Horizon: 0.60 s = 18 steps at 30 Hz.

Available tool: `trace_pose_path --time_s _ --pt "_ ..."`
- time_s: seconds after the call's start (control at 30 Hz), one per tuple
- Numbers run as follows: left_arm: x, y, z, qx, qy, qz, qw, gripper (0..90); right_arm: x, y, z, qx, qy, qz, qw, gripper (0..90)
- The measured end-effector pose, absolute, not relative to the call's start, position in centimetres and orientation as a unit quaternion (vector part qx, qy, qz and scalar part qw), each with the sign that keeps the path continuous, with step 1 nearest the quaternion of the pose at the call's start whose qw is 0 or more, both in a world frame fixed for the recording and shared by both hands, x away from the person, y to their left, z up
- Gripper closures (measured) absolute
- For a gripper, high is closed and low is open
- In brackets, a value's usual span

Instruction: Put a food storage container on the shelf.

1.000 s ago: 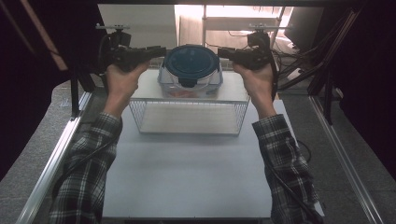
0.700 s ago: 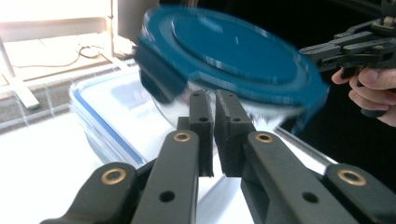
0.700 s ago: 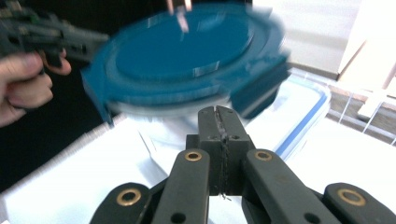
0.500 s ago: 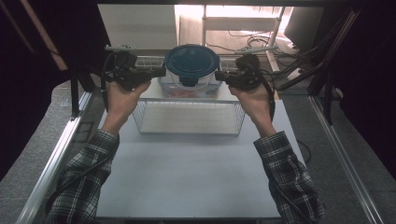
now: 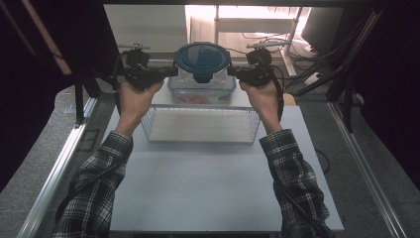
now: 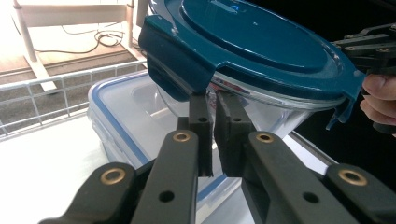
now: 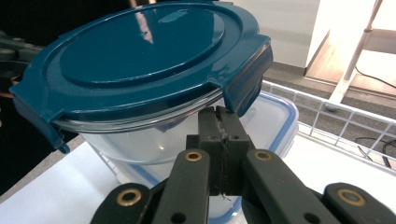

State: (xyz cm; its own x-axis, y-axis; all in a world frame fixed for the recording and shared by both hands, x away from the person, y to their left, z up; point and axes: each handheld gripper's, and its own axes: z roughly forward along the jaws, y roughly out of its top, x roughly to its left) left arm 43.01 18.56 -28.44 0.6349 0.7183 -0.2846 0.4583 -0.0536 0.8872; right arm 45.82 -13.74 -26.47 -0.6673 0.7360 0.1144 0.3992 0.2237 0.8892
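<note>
Both forearms in plaid sleeves reach forward from the near table edge, roughly parallel, hands at the far side of the wire basket (image 5: 200,124). Each hand grips its tool from below, palm up-ish, and the 2 grippers point inward toward each other.

Left gripper (image 5: 171,72): level, aimed at the left side of the round container (image 5: 202,64). In the left gripper view, the left gripper (image 6: 214,105) has its jaws drawn nearly together, a thin gap between them; tips sit just under the lid's side clip (image 6: 175,70). The jaws have just been closing. Whether anything is pinched between the tips I cannot tell.

Right gripper (image 5: 233,74): level, aimed at the container's right side. In the right gripper view, the right gripper (image 7: 218,112) has its jaws pressed together, tips tucked beneath the opposite clip (image 7: 245,79). These too have just been closing; nothing visible between them.

Round container: clear bowl with dark blue lid (image 7: 140,56), lid facing up and a little tilted in both gripper views. It sits over a rectangular clear box with blue-rimmed lid (image 6: 116,116), at the far end of the basket. Round outline, so no long axis; the 2 clips lie on a left-right line between the grippers.

White board (image 5: 208,188) under the basket.
</note>
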Motion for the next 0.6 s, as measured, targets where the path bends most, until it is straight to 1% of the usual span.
trace_pose_path --time_s 0.13,0.2,0.27,0.3,0.43,0.6 --pt "42.3 19.0 -28.7 0.717 0.403 0.118 0.556 79.0 45.6 -14.0 -26.8 0.367 0.764 0.504 0.165 88.0" --pt "41.9 19.2 -29.0 0.717 0.402 0.12 0.557 68.8 45.3 -14.3 -27.2 0.362 0.767 0.506 0.156 82.5" --pt "41.4 19.4 -29.3 0.717 0.399 0.123 0.558 61.0 44.9 -14.6 -27.6 0.355 0.773 0.504 0.15 75.5" --pt "41.2 19.5 -29.4 0.715 0.399 0.121 0.561 55.0 44.6 -14.7 -27.7 0.351 0.774 0.505 0.149 70.9" --pt "40.4 19.7 -30.1 0.72 0.391 0.118 0.562 39.5 43.6 -15.3 -28.1 0.339 0.774 0.516 0.14 58.5" --pt "39.4 19.6 -31.2 0.73 0.378 0.124 0.555 30.6 42.5 -15.7 -28.5 0.327 0.776 0.522 0.138 45.4"
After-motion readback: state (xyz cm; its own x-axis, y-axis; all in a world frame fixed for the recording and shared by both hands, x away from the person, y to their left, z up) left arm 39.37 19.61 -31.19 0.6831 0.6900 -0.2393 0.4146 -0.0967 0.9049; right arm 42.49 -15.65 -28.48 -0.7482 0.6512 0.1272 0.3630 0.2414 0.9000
